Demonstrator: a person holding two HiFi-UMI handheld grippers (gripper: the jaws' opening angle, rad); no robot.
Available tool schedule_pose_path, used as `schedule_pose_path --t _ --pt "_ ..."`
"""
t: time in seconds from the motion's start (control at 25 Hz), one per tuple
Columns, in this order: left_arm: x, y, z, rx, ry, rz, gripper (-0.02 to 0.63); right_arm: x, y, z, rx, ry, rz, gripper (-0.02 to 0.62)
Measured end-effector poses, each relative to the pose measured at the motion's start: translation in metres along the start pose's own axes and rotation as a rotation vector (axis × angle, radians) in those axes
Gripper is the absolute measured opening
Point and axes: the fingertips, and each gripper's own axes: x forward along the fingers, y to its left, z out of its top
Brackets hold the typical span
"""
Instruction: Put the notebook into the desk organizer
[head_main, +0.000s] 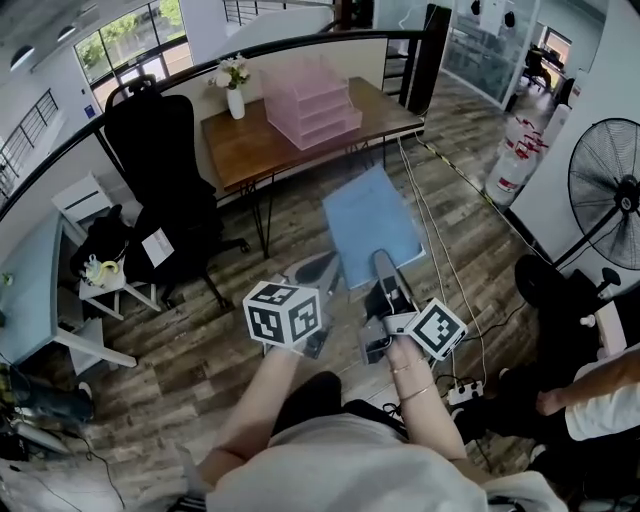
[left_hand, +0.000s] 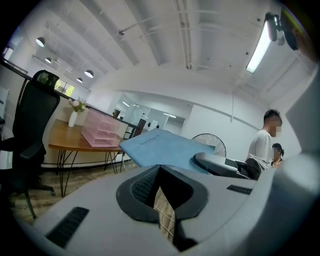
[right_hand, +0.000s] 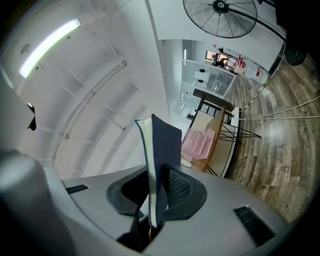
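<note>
In the head view the light blue notebook (head_main: 372, 225) is held up over the wooden floor, well short of the desk. My right gripper (head_main: 382, 262) is shut on its near edge. The right gripper view shows the notebook (right_hand: 162, 145) edge-on, clamped between the pads of my right gripper (right_hand: 159, 185). The pink desk organizer (head_main: 312, 103) stands on the brown desk (head_main: 250, 150) further ahead; it also shows as pink trays (left_hand: 102, 132) in the left gripper view. My left gripper (head_main: 318, 268) hangs just left of the notebook, its tips (left_hand: 159, 166) together and holding nothing.
A black office chair (head_main: 160, 160) stands left of the desk, and a white vase with flowers (head_main: 234, 90) sits on the desk's left end. Cables and a power strip (head_main: 465, 392) lie on the floor at right. A floor fan (head_main: 610, 195) and a seated person (head_main: 600, 400) are at far right.
</note>
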Motion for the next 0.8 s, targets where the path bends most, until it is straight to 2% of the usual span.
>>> schedule_pose_path --t 0.28,0.44,0.56,0.68,0.8 --pt "0.023 0.010 0.000 -0.022 0.004 0.009 0.002 0.014 -0.026 0.004 -0.001 0.037 -0.014 0.072" --pt "0.048 0.031 0.007 -0.028 0.000 0.006 0.002 0.042 -0.044 0.013 0.009 0.029 -0.009 0.072" --pt "0.071 0.051 0.011 -0.051 -0.002 0.003 0.002 0.063 -0.064 0.025 0.018 0.022 -0.045 0.072" --pt "0.097 0.075 0.025 -0.083 -0.013 -0.008 0.002 0.094 -0.072 0.039 0.005 0.008 -0.027 0.072" --pt "0.123 0.098 0.049 -0.080 -0.029 -0.019 0.002 0.127 -0.080 0.051 0.002 -0.012 -0.019 0.072"
